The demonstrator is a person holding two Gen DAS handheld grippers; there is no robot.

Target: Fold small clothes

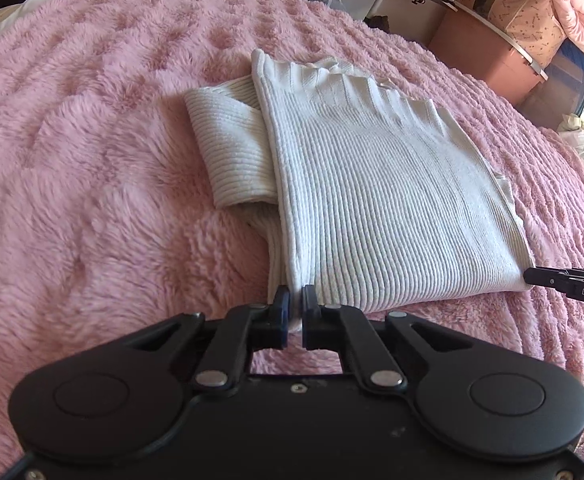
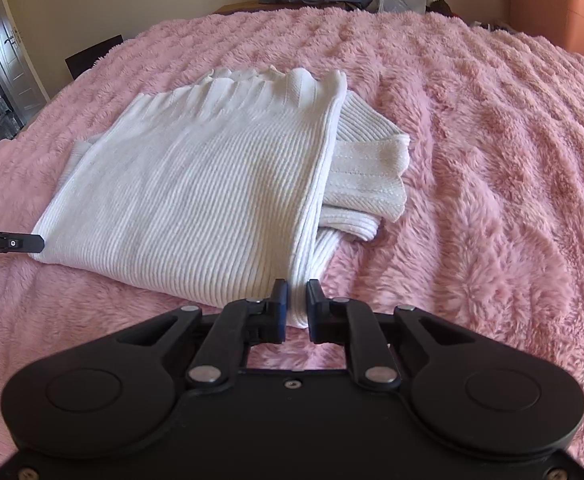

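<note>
White ribbed sweater (image 1: 379, 184) lies folded flat, sleeves tucked under, on the pink blanket (image 1: 92, 160).

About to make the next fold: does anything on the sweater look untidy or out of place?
Yes. A sleeve sticks out from under the folded white sweater on one side, cuff bunched on the pink blanket. Both grippers pinch the near corners.

"DAS" on right gripper (image 1: 531, 278), "ot.AI" on left gripper (image 2: 38, 242)

The sweater (image 1: 371, 184) lies on the blanket (image 1: 92, 180) at mid-frame in both views. The left gripper (image 1: 295, 300) sits at its lower-left corner, the right gripper (image 2: 297, 300) at its lower-right corner. Boxes (image 1: 487, 52) stand upper right.
</note>
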